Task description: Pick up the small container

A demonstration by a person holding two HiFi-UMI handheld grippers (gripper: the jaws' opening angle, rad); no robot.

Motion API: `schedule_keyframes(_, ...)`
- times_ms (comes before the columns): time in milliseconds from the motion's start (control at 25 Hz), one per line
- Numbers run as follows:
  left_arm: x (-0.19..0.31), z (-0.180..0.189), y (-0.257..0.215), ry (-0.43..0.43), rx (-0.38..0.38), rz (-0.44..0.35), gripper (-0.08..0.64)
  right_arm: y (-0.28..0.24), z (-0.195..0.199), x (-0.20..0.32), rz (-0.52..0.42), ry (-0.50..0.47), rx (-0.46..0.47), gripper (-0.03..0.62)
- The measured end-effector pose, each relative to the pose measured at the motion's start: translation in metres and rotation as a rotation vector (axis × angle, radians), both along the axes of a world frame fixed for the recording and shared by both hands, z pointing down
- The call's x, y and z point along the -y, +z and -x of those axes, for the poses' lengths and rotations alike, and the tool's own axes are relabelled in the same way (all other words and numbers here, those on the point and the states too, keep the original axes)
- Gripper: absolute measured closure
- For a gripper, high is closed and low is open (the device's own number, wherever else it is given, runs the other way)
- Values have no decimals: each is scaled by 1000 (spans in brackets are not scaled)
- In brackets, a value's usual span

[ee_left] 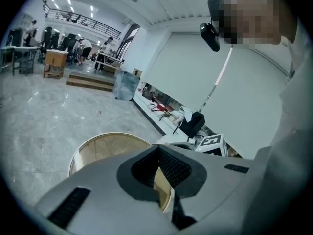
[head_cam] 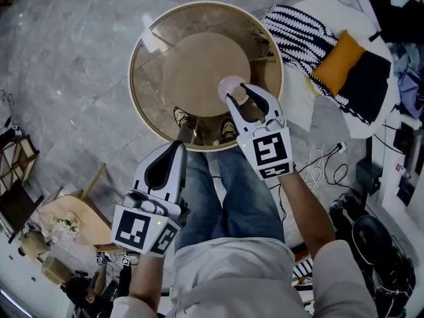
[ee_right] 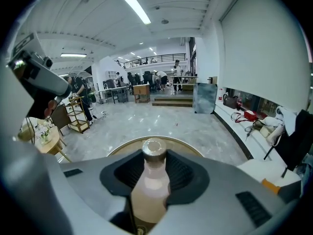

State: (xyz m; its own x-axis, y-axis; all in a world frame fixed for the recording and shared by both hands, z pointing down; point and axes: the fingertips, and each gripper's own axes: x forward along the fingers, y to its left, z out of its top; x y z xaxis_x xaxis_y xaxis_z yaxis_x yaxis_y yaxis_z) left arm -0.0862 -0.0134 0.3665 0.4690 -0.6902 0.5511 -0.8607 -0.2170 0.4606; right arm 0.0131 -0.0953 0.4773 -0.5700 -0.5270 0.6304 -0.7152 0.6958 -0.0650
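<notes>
The small pale-pink bottle (ee_right: 149, 190) w/ a dull metallic cap was only partly visible. In the right gripper view its base was cut off behind the gripper's grey body. In the head view the bottle (head_cam: 232, 88) was a blurry pink blob, half covered by the fingers, so whether it touched the tabletop couldn't be told. The R gripper (head_cam: 237, 91) had its jaws pinching the bottle's body from both sides, black pads (ee_right: 182, 173) against it just below the neck. The cap pointed up. Its long axis stood roughly upright, running straight up btwn the pads in the right gripper view and seen nearly end-on from the head. It sat over the near-right part of the round glass-topped table w/ a gold rim (head_cam: 136, 58), just inside the near edge. That rim (ee_right: 183, 143) curved behind the cap. The L gripper (head_cam: 177, 146) was well apart from the bottle, off the table's near-left edge over the grey marble floor (head_cam: 73, 52). Its jaws (ee_left: 157, 153) were pressed together at the tips w/ nothing btwn them, only a thin slit showing the table rim (ee_left: 80, 151). Most of the table was hidden behind that gripper's body in its own view. The person's shoes (head_cam: 189, 121) showed dimly through the glass at the near edge.
</notes>
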Motion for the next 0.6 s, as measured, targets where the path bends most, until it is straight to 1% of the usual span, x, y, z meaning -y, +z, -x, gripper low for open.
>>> schedule_keyframes(360, -4, 0, -14, -7, 11, -6, 543, -24, 1, -9, -9, -28, 10, 446)
schedule_keyframes(600, -15, 0, -23, -22, 17, -2, 543, -45, -2, -18, -12, -47, 15, 446)
